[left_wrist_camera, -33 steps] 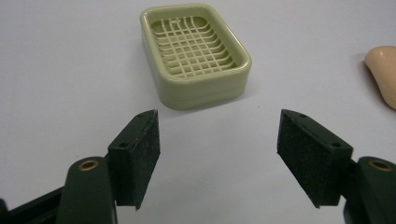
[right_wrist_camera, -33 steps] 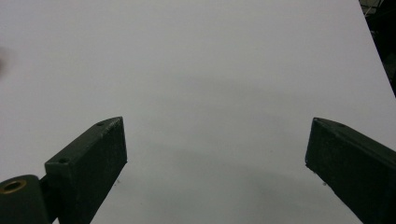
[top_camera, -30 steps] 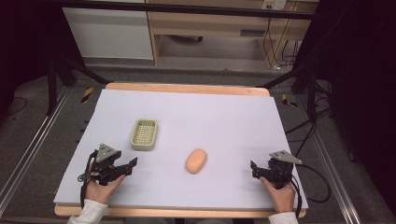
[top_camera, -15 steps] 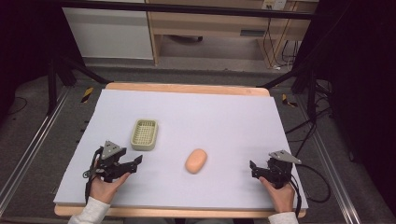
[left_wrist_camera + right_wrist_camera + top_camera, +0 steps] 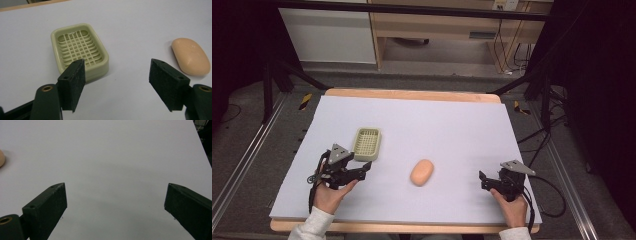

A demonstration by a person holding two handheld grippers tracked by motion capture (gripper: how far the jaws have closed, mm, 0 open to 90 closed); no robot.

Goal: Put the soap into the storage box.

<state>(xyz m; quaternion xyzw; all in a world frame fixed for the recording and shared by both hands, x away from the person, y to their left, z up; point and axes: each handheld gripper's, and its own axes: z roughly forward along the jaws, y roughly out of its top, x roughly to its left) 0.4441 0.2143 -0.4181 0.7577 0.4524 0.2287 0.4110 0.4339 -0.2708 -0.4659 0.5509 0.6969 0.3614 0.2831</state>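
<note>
The left gripper [image 5: 366, 168] sits near the front left corner of the table [image 5: 452, 115], held in the person's left hand [image 5: 331, 192]. Its jaws stand wide apart and hold nothing. In the left gripper view the soap dish [image 5: 79, 51] lies just beyond the left jaw, which overlaps the dish's near edge in that view; whether the jaw touches the dish is hard to tell from this angle. The dish is pale green with a grid floor, and it is empty. It rests flat on the white sheet, toward the left edge of the table.

The bar of soap [image 5: 422, 172] lies on the sheet nearer the front edge, roughly midway between the two grippers and a little apart from the dish. It is peach coloured and oval, and nothing touches it.

The right gripper [image 5: 482, 180] is near the front right corner, held in the right hand [image 5: 511, 205]. Its jaws are also spread wide over bare sheet, with nothing between them.
</note>
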